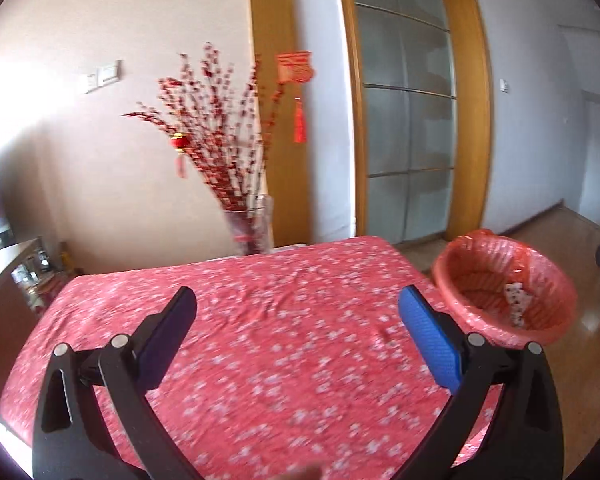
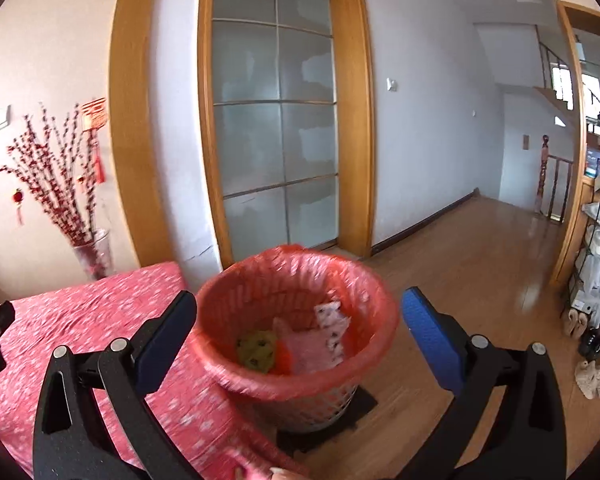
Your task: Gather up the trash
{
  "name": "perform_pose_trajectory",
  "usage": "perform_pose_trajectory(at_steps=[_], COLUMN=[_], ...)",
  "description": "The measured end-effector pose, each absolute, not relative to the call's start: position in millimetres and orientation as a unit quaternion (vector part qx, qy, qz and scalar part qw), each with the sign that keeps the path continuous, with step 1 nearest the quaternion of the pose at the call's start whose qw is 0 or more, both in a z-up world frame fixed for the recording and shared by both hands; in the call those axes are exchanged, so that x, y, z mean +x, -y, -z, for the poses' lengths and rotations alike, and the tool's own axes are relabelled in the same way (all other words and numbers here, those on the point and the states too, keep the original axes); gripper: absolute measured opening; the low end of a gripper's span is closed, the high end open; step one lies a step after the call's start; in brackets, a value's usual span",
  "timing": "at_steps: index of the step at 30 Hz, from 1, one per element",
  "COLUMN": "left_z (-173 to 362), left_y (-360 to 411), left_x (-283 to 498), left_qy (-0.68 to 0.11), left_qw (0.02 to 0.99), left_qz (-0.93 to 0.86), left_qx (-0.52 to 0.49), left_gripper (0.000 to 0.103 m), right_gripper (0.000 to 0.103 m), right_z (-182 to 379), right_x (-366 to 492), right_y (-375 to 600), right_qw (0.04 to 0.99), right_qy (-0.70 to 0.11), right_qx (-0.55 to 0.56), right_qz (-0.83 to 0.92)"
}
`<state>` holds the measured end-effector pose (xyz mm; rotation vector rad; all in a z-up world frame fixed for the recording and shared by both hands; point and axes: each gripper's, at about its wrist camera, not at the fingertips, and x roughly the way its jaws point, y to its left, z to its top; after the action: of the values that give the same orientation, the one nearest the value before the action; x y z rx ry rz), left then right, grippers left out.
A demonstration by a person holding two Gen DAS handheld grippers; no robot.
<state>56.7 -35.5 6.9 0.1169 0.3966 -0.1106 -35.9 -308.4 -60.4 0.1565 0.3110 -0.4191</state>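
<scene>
Trash point(image 2: 296, 344) already sits at the bottom of the red-lined bin point(image 2: 220, 304), centre of the right wrist view: a yellow-green wrapper, pink and spotted white scraps. Both tools hang released, the left tool point(image 1: 298, 312) and the right tool point(image 2: 300, 312), nothing between the jaws. The floral counter point(image 1: 260, 340) shows no litter, so collecting looks nearly done, though its near edge is hidden.

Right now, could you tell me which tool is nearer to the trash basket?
Right. The right tool is open directly over the trash basket rim; the left tool is open above the red tablecloth, with the basket off to its right.
</scene>
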Motion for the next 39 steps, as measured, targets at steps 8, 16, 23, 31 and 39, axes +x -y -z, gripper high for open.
perform_pose_trajectory(at_steps=[8, 16, 23, 31, 39], left_z=[-9.8, -3.3, -0.5, 0.3, 6.3], left_y=[19.3, 12.4, 10.0, 9.3, 13.8], left_x=[29.4, 14.5, 8.6, 5.2, 2.9], left_qy=[-0.183, -0.19, -0.198, -0.2, -0.211], left_qw=[0.981, 0.98, 0.979, 0.978, 0.975], left_qz=[0.042, 0.043, 0.045, 0.05, 0.058], left_qx=[0.042, 0.031, 0.024, 0.018, 0.021], left_gripper=[0.099, 0.099, 0.099, 0.099, 0.099], right_gripper=[0.101, 0.101, 0.101, 0.101, 0.101], right_z=[59.5, 65.2, 69.1, 69.5, 75.6], right_x=[-53.3, -64.3, -69.4, -72.5, -71.3], right_y=[275.3, 264.3, 263.0, 261.1, 259.1], right_qw=[0.965, 0.963, 0.961, 0.962, 0.96], right_qy=[-0.151, -0.165, -0.178, -0.176, -0.187], right_qx=[0.059, 0.055, 0.054, 0.055, 0.056], right_qz=[0.208, 0.204, 0.205, 0.202, 0.201])
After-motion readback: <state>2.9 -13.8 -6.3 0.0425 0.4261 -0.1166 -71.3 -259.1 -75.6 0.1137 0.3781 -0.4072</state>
